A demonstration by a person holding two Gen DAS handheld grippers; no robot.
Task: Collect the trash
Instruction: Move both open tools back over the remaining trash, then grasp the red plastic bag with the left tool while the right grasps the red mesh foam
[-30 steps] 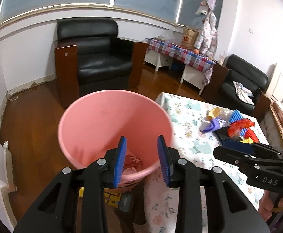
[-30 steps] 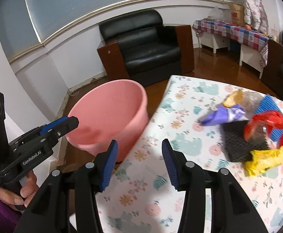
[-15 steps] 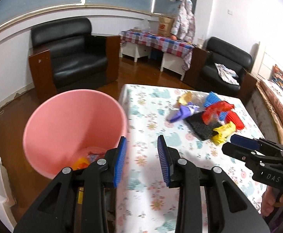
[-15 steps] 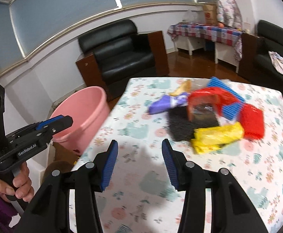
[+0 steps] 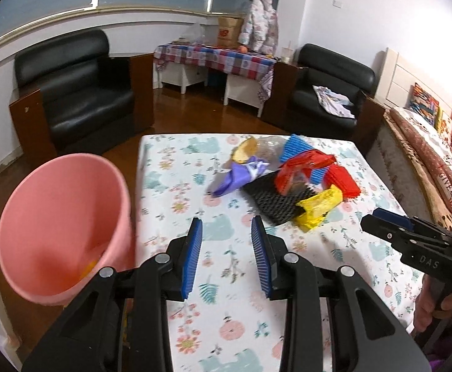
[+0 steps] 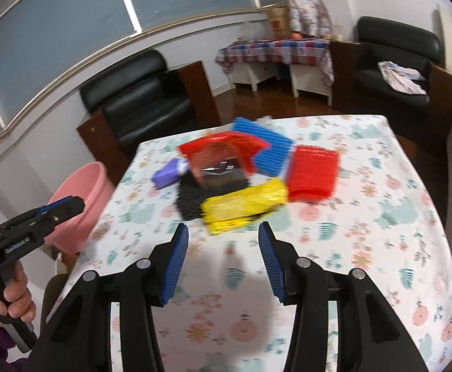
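A pile of trash lies on the floral-cloth table: a yellow wrapper, a black mesh pad, a purple wrapper, red plastic and blue corrugated pieces. A pink bin stands at the table's left edge with some trash inside. My left gripper is open and empty over the near table. My right gripper is open and empty, just short of the yellow wrapper.
Black armchairs stand beyond the table on a wooden floor. A side table with a checked cloth is at the back wall. A bed runs along the right.
Both grippers have swung right from the pink bin toward the trash pile. The right gripper has closed in on the yellow wrapper. Both stay open and empty.
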